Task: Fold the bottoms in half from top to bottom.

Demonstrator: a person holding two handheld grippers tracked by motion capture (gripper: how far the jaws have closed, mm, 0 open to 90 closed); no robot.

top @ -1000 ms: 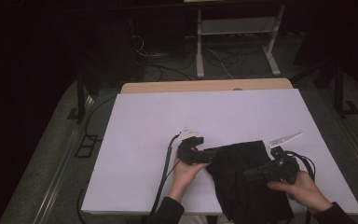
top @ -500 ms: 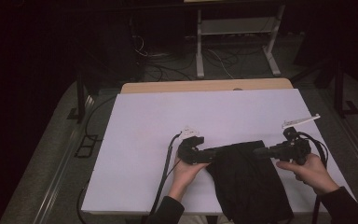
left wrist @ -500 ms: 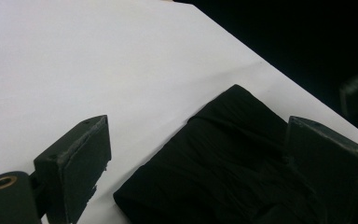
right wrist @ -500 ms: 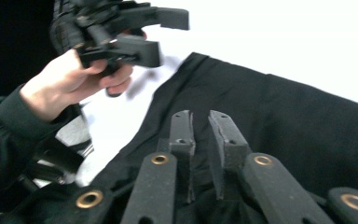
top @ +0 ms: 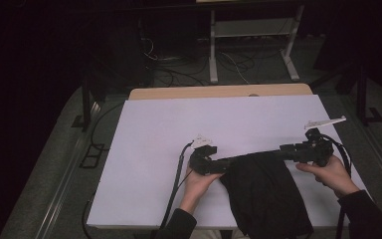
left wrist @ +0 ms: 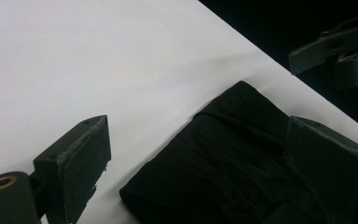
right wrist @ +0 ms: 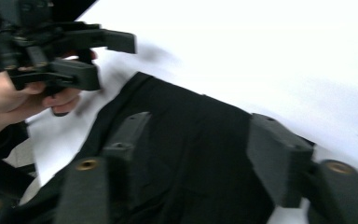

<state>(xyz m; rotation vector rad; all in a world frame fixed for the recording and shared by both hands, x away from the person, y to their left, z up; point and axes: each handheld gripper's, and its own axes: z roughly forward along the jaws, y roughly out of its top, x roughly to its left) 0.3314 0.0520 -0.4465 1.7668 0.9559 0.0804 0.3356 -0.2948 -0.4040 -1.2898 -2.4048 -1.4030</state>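
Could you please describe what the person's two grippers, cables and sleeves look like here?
Both the left gripper and the right gripper are matte black, with blocky flat-faced jaws and brass-coloured pivot bushings. Each carries a pale grey three-cornered plate on top and trails a black cable. The person wears dark sleeves.

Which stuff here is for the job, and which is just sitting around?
For the job: black cloth, left gripper, right gripper, both with open jaws, white table.
Just around: metal frame, floor cables.
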